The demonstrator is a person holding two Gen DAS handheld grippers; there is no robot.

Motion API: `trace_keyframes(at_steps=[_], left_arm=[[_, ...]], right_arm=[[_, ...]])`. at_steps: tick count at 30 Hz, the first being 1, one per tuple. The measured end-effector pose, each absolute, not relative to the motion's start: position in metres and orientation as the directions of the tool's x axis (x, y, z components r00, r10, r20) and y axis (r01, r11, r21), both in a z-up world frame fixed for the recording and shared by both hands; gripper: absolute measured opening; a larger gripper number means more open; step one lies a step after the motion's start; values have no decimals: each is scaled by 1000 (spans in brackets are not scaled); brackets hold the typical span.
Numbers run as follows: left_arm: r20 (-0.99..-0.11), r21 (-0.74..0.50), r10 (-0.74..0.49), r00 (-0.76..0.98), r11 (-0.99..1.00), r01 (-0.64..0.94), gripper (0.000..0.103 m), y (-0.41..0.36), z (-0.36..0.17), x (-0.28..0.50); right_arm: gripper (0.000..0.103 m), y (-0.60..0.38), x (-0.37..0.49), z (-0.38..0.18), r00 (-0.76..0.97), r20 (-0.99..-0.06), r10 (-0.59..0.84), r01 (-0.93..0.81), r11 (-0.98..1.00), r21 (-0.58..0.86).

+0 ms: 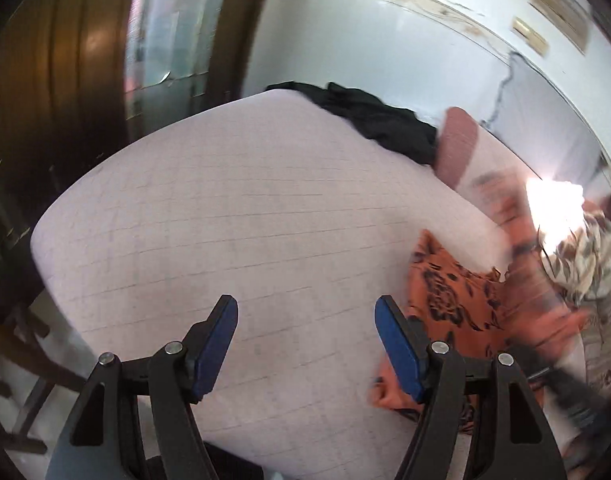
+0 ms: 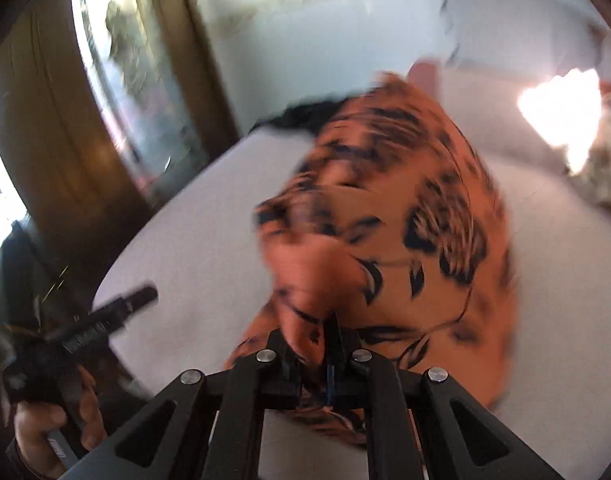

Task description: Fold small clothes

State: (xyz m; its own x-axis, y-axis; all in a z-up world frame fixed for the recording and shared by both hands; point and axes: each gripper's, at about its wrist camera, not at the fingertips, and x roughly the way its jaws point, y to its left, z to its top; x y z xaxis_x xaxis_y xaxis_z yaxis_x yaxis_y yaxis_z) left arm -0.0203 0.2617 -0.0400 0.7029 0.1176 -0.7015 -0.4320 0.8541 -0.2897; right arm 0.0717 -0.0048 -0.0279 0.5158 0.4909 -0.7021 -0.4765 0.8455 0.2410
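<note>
An orange garment with a black leaf print hangs bunched over the pale quilted bed. My right gripper is shut on a fold of its near edge, and the cloth trails away from the jaws, blurred. In the left wrist view the same orange garment lies at the bed's right side. My left gripper stands open over the bare quilted bed, nothing between its blue pads. In the right wrist view the left gripper's tool and the hand holding it show at lower left.
A black garment lies at the bed's far edge beside a pinkish cloth. A leaf-print cream cloth sits at the right. A window with dark wooden frame and a white wall stand behind. Floor and dark chair legs lie left.
</note>
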Motion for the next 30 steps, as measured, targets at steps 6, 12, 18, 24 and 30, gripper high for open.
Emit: trace_keyframes(at_steps=[6, 12, 18, 24, 30], left_arm=[[-681, -355, -13, 732, 880, -314, 72, 245, -37, -19], [-677, -422, -211, 705, 897, -136, 72, 207, -39, 38], [-789, -451, -318, 526, 881, -143, 72, 206, -87, 138], [-761, -572, -476, 440, 813, -109, 33, 204, -106, 186], [-753, -577, -505, 421, 815, -56, 42, 205, -106, 192]], right_arm=[[77, 18, 72, -81, 361, -734, 575, -487, 788, 378], [78, -68, 67, -50, 423, -640, 641, -387, 767, 512], [78, -157, 107, -52, 499, -638, 586, -198, 794, 575], [78, -169, 158, -87, 365, -621, 694, -162, 704, 691], [77, -146, 207, -142, 236, -592, 770, -51, 619, 784]])
